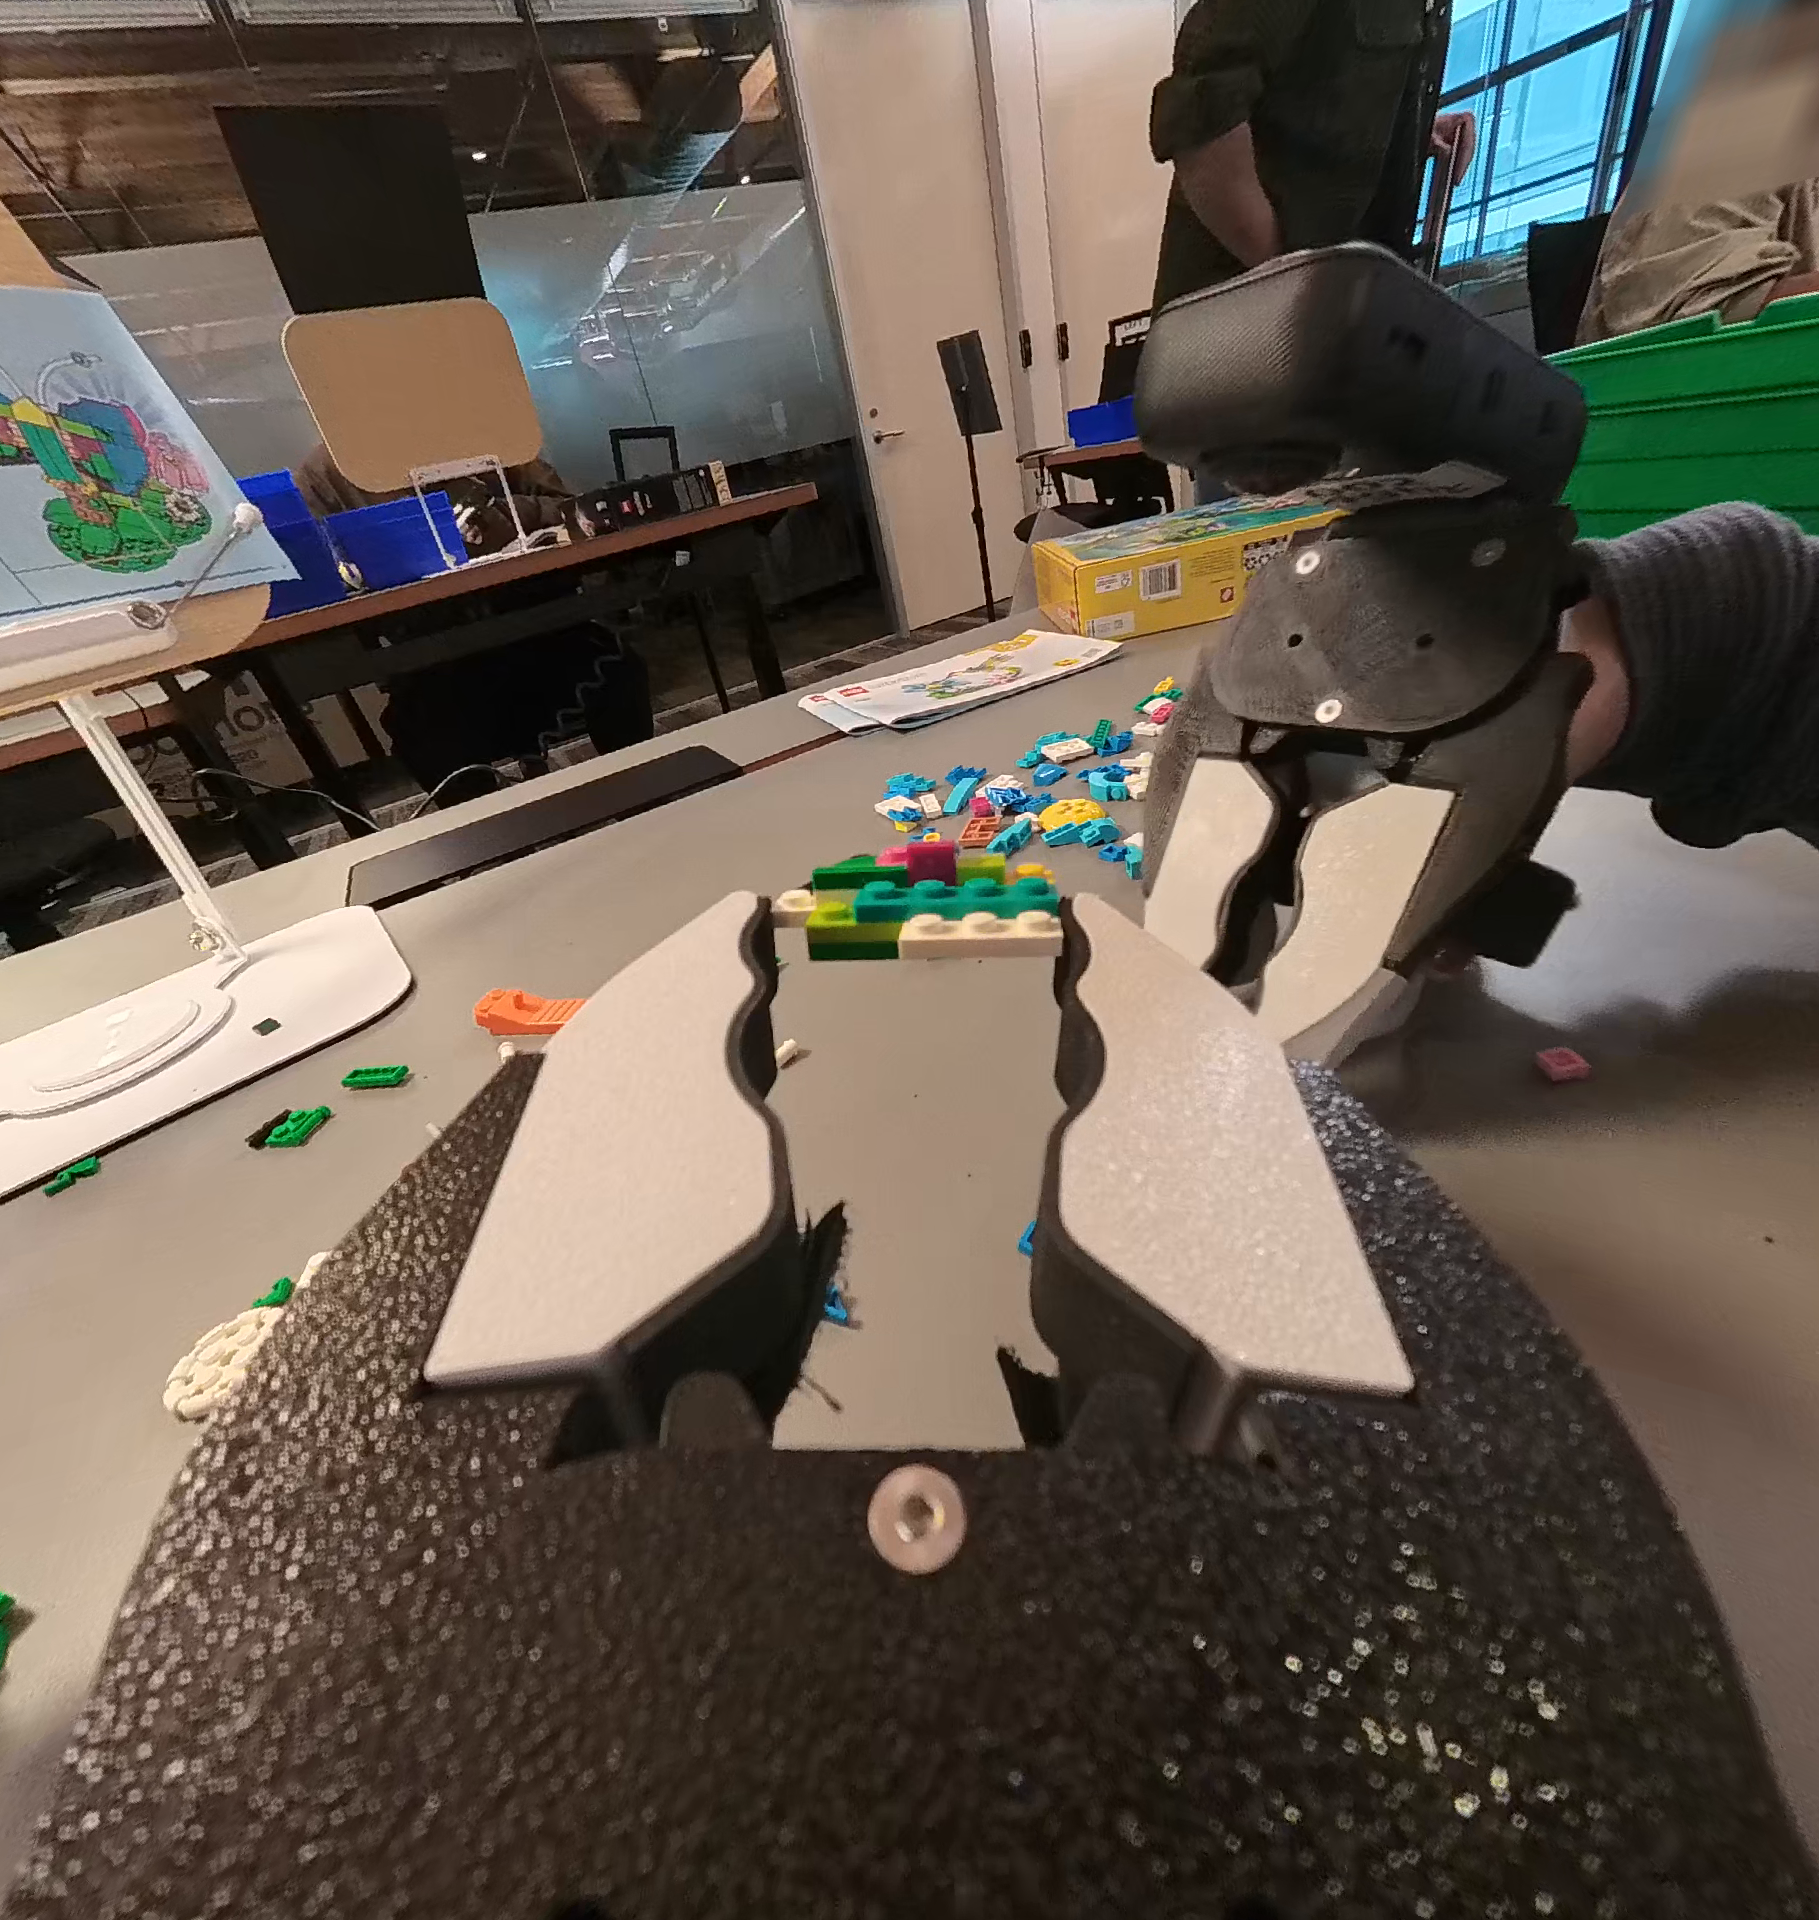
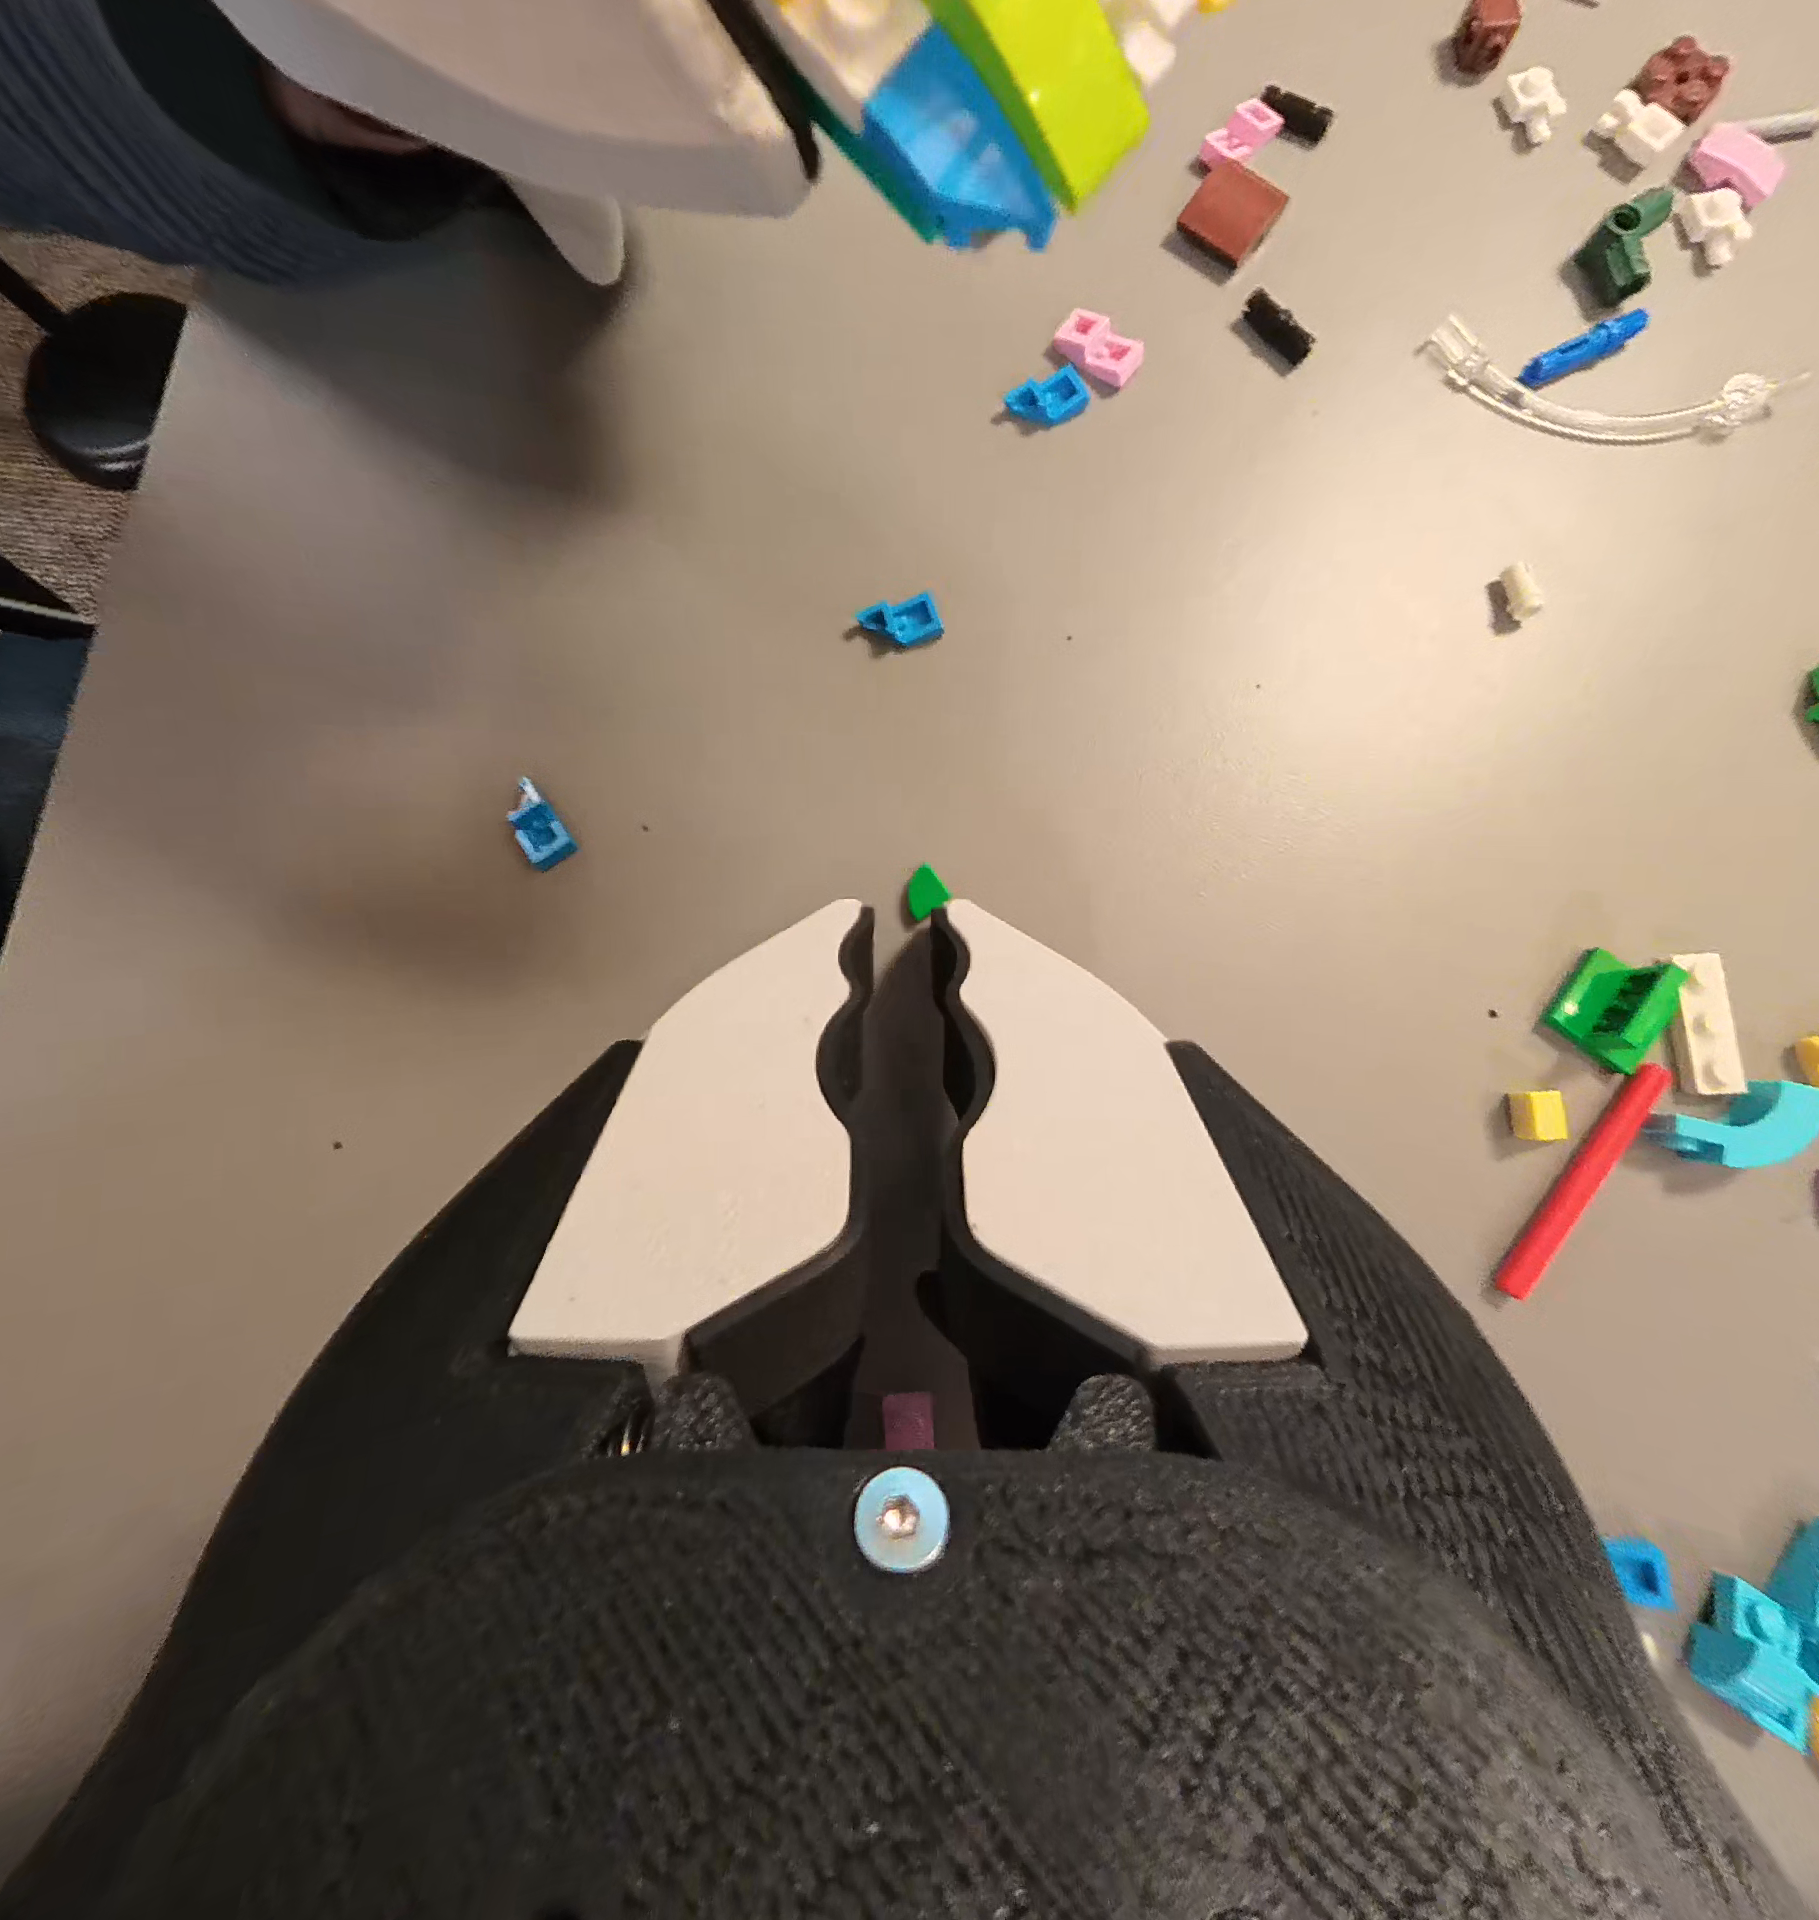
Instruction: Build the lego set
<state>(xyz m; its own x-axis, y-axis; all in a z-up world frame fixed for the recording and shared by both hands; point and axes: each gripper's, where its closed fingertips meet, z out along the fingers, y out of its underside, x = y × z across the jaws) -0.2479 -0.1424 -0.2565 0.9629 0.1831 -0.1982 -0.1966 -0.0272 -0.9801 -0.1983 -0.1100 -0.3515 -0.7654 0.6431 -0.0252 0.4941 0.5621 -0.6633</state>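
The left gripper grasps the build, a stack of green, teal, lime and white bricks topped by a magenta one, its two fingertips pressed against the stack's left and right ends above the grey table. In the right wrist view the same build shows at 12 o'clock, blurred, with its blue and lime underside facing the camera and one left finger beside it. The right gripper points down at the table, its fingers nearly closed on a small green piece that pokes out at the tips; only its rounded end shows. In the left wrist view the right gripper stands at 2 o'clock, just beside the build, held by a hand in a grey sleeve. Loose pieces, mostly blue, white and yellow, lie behind the build at 1 o'clock, with a booklet and a yellow box farther back. An orange separator lies at 9 o'clock of the build, near a white stand that carries an instruction sheet. In the right wrist view three small blue pieces lie apart on bare table ahead of the tips, and a red rod lies among bricks at 3 o'clock.
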